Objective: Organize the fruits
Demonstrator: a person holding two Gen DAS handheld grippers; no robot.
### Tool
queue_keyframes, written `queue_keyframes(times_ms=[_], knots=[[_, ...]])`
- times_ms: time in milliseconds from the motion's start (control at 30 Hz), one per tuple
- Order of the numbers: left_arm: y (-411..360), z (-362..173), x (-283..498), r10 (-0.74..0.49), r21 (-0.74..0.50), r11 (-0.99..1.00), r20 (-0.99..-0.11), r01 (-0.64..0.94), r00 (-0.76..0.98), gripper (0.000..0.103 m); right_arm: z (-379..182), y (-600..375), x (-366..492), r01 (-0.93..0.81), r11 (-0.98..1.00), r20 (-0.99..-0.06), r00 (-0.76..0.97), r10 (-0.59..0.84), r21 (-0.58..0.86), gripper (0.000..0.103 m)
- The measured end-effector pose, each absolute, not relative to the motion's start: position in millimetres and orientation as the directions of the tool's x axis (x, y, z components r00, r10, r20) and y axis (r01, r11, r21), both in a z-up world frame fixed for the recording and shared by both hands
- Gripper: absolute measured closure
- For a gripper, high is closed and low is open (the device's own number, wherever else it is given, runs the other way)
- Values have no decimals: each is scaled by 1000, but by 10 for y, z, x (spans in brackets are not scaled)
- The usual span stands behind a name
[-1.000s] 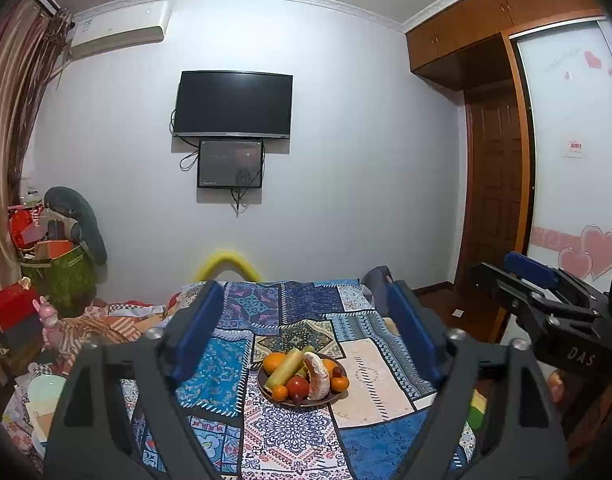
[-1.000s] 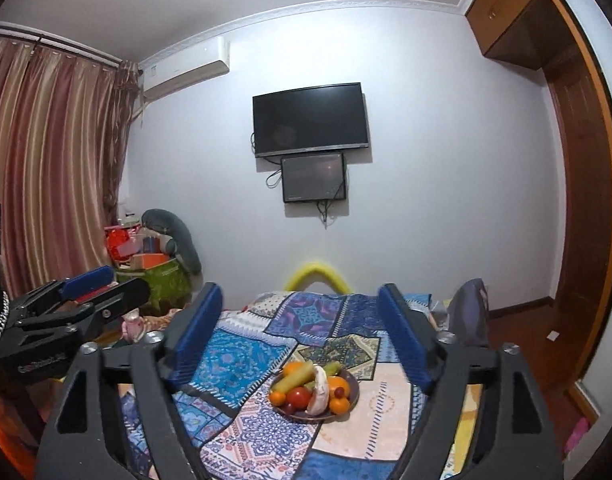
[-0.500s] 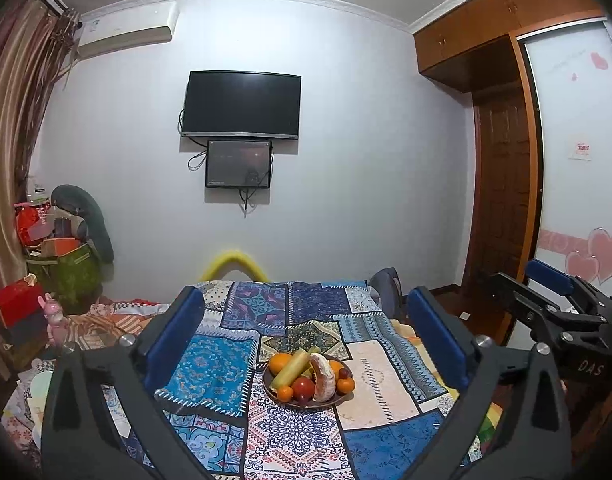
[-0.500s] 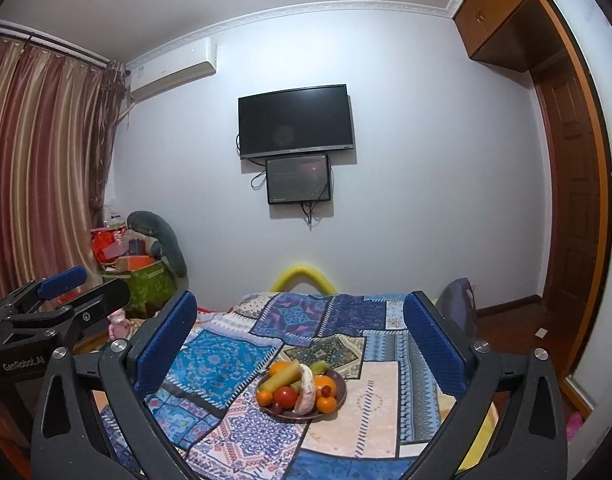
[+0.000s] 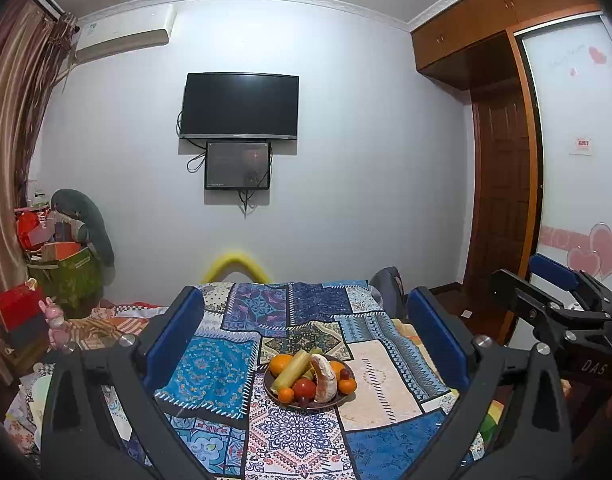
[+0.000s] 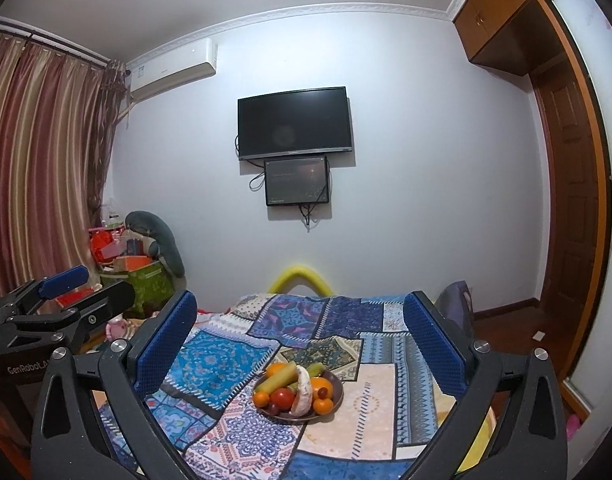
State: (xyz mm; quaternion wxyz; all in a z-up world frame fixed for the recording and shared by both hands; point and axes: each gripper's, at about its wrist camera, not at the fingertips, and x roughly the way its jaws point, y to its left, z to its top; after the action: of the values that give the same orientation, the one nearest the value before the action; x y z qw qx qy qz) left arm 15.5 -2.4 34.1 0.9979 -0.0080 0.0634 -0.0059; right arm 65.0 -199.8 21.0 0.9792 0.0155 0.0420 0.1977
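Note:
A dark plate of fruit sits on a patchwork cloth in the left wrist view. It holds oranges, a red tomato, a yellow-green long fruit and a pale banana. The plate also shows in the right wrist view. My left gripper is open and empty, held well back from the plate. My right gripper is open and empty, also well back. Each gripper shows at the edge of the other's view.
The patchwork cloth covers a table that reaches toward the far wall. A TV hangs on that wall. Clutter and a green bag stand at the left. A wooden door is at the right.
Both grippers have opened wider and tilted a little; the fruit plate sits a bit more centred between the fingers. The fruit has not moved.

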Motion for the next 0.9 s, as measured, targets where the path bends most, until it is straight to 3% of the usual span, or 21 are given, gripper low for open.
queue_keyframes(times_ms=[900], knots=[[-53,328,179,-52,-23,999,-144,49,988,0,246,-2006,615,-375,927,-75,924,376,31,0]])
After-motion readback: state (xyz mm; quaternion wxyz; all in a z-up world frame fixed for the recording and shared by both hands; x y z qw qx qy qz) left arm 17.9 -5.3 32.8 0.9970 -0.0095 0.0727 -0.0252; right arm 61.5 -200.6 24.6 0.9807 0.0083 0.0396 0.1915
